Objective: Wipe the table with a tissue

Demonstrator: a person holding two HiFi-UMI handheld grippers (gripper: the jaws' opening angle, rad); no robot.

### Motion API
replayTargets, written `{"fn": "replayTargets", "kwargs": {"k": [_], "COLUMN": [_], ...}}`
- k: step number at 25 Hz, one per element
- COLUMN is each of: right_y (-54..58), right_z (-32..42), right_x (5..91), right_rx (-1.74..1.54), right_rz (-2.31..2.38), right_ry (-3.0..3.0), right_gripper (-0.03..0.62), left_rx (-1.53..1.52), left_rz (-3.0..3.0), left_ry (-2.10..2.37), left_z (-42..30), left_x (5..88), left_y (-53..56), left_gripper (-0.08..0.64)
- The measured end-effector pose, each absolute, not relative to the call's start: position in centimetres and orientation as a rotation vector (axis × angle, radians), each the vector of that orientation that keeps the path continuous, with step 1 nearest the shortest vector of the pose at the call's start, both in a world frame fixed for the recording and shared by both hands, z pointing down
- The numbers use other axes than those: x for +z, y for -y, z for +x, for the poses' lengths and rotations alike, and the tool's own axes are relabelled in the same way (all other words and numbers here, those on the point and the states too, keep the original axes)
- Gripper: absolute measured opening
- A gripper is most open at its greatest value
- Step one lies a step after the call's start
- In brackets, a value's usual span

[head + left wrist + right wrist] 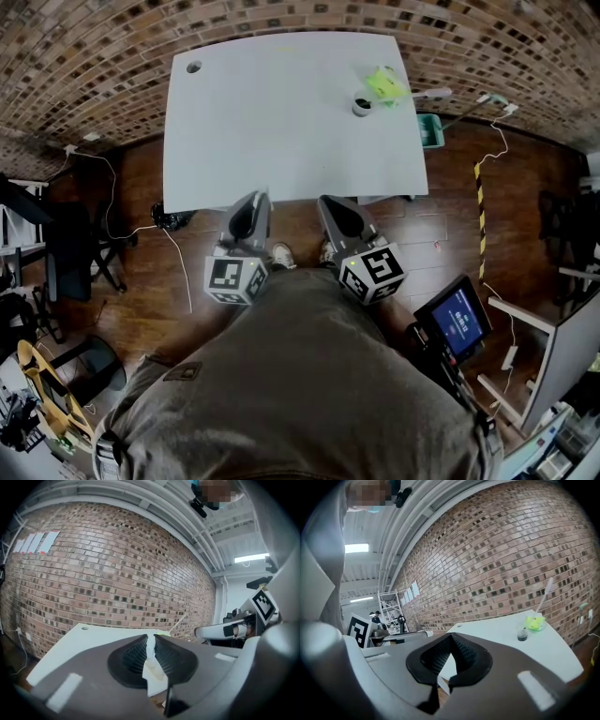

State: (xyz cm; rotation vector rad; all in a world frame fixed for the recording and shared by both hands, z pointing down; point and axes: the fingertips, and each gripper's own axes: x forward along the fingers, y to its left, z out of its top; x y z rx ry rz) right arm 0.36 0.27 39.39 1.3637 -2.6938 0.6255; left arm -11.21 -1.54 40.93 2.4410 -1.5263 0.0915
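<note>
The white crumpled paper tissue (151, 665) looked a thin scrap for the job. The pale grey rectangular worktop (281, 122) it was meant to wipe stood well apart from both tools, which hung close to the person's body over the wooden floor. The worktop was broad and mostly bare, so hard pressing over that much surface could tear the strip or drag it out of the grip.

The left gripper (151, 637) had its jaws clenched on the tissue. The tissue rose between the ribbed pads as a narrow twisted strip, with a looser fold hanging behind them toward the camera. The right gripper (451, 635) had its jaws pressed together at the tips with nothing between them.

Near the worktop's far right corner lay a yellow-green crumpled object (382, 84) and, just beside it, a small dark round cup (362, 107). A careless sweep there could knock the cup over.
</note>
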Motion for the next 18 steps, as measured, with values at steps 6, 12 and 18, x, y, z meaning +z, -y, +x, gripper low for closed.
{"fn": "replayTargets", "kwargs": {"k": [6, 12, 18], "right_y": [-0.24, -0.42, -0.07], "right_z": [0.43, 0.59, 0.56], "right_x": [39.39, 39.50, 39.37], "right_rx": [0.631, 0.630, 0.629], "right_rz": [1.367, 1.374, 1.381], "right_ry": [2.685, 2.683, 2.678], "right_gripper": [0.011, 0.011, 0.011], "left_rx": [0.081, 0.085, 0.089], "left_rz": [2.427, 2.429, 2.438], "left_ry": [1.510, 1.504, 1.499], "left_z": [-11.02, -10.91, -10.97], "left_x": [40.90, 41.02, 41.06], "left_y": [1.74, 1.67, 2.03], "left_gripper": [0.038, 0.038, 0.038]}}
